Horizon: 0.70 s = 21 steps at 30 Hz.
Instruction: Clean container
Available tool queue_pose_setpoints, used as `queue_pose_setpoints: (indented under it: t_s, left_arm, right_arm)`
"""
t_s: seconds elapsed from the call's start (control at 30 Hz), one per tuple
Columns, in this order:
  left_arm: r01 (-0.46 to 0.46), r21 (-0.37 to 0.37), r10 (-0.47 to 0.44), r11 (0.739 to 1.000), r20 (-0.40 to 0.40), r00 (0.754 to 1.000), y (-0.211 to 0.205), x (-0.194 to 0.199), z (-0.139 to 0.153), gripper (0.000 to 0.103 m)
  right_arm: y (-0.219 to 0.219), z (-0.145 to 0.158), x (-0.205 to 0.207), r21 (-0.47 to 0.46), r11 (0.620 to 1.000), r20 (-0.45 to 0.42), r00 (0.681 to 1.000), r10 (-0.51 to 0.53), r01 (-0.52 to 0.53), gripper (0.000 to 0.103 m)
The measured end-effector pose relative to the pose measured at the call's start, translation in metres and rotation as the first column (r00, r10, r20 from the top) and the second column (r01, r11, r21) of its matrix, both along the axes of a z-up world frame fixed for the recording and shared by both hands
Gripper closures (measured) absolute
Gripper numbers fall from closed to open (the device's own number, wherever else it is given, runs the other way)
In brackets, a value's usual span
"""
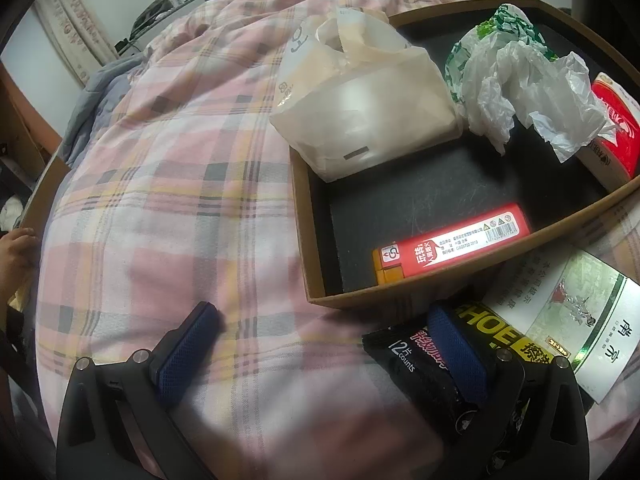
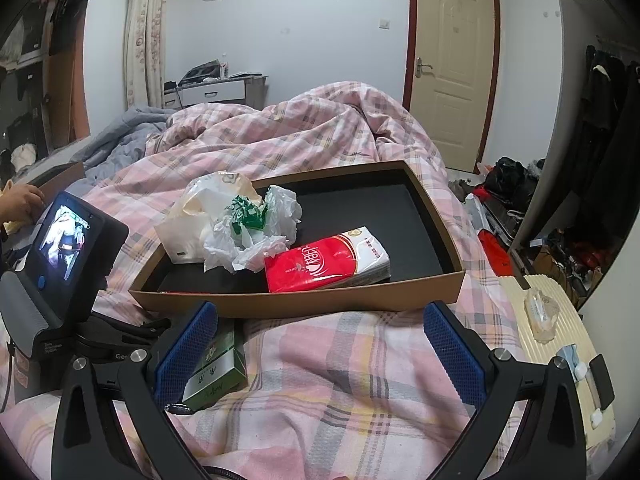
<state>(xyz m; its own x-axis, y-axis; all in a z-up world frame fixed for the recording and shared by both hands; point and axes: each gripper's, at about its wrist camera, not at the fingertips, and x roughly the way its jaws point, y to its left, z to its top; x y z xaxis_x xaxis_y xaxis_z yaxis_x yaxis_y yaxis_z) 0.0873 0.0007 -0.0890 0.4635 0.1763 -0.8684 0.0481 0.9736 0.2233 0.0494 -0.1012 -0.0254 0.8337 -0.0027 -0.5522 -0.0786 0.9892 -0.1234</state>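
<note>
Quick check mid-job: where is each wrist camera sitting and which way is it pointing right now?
Left wrist: on the left hand-held gripper, low over the plaid quilt, looking down into the cardboard box; both open blue fingers show.
Right wrist: on the right hand-held gripper, looking across the bed at the box's near wall, toward the door; open fingers show, plus the left unit's screen.
Shared: box, red tissue pack, crumpled bags, quilt.

The cardboard box (image 1: 440,280) looks matt brown, its dark liner rough. Crinkled thin plastic bags (image 1: 520,92) shine faintly beside a glossy tissue pack (image 2: 326,264). The plaid quilt (image 1: 168,184) is soft cloth.
</note>
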Motion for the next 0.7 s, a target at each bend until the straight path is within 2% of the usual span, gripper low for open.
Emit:
queue_pose_setpoints:
  t_s: [0.7]
  left_arm:
    - [-0.001,0.002,0.001,1.0,-0.001,1.0,-0.0006,0.0004,-0.0001,0.0]
  right_arm:
    - [0.0015,-0.0027,0.0,-0.001,1.0,0.018,1.0,-0.004,0.004,0.001]
